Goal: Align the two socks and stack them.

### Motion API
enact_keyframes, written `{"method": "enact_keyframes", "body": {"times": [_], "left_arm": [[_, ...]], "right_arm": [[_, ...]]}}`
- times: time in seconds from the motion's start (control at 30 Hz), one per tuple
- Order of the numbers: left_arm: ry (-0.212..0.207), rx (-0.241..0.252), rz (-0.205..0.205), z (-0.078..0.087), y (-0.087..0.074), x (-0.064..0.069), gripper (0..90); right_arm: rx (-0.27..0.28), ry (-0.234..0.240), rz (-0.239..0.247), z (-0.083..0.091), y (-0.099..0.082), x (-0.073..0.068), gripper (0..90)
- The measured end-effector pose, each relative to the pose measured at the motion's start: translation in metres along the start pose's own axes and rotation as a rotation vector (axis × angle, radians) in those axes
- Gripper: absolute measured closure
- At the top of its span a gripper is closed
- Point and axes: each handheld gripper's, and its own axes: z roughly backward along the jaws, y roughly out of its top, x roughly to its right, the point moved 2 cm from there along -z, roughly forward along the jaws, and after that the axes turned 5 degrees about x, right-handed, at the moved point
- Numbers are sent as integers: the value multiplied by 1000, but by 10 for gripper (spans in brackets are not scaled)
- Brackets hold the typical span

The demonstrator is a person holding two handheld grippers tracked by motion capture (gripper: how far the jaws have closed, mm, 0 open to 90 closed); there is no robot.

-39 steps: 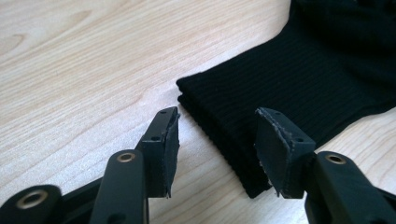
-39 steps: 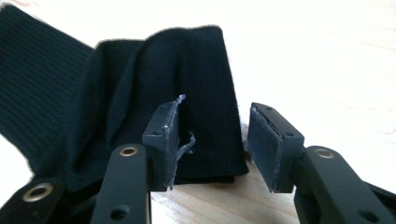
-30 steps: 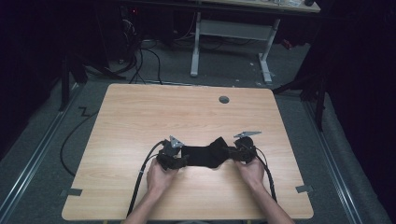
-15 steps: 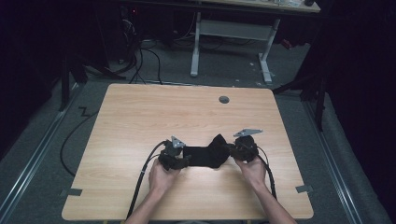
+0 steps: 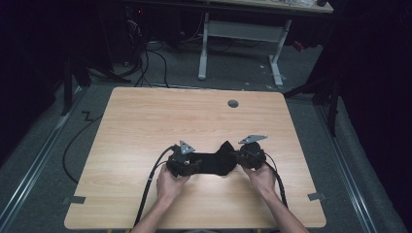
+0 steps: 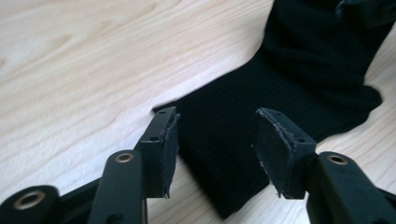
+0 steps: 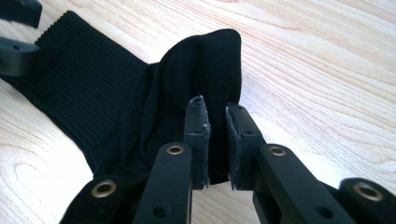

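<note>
Black ribbed fabric, a sock (image 5: 214,162), lies on the near half of the pale wooden table (image 5: 145,121), stretched sideways between the person's two hands. In the high view the left gripper (image 5: 187,167) sits at the sock's left end and the right gripper (image 5: 243,156) at its right end, each with a grey three-cornered plate on top and a cable trailing back toward the near table edge. In the left gripper view the left gripper (image 6: 215,140) has its jaws standing apart, one on either side of the sock's flat ribbed end (image 6: 243,126); the pads do not press on the cloth, and the jaws have just been opening a little with the sock between them. In the right gripper view the right gripper (image 7: 216,140) has its jaws nearly together, clamped on a raised fold of the sock (image 7: 196,74); the pinched cloth stands up off the table in a rounded hump, while the rest of the sock runs flat toward the far left, where parts of the other gripper show at the frame's edge. Near the far edge of the table is a small round grey grommet (image 5: 233,103), well apart from the sock.
</note>
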Motion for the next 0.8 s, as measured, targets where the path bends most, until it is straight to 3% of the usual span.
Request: {"method": "enact_keyframes", "body": {"times": [0.1, 0.33, 0.47, 0.53, 0.6, 0.8], "left_arm": [[6, -18, -41, -8, 6, 8, 466], [-27, -27, -44, -23, 19, 19, 424], [12, -32, -44, -15, 15, 14, 407], [27, -25, -11, -11, 10, 6, 402], [11, -15, 5, -10, 9, 5, 394], [-36, -20, -24, -25, 19, 23, 393]], "right_arm": [[1, 4, -5, -1, -1, 0, 804], [-5, -11, 9, 1, -1, 2, 806], [-10, -16, 9, 1, -3, 4, 807], [-14, -17, 10, 0, -4, 5, 806], [-20, -23, 16, -2, -5, 4, 806], [-10, -4, 21, 0, -3, -2, 806]]}}
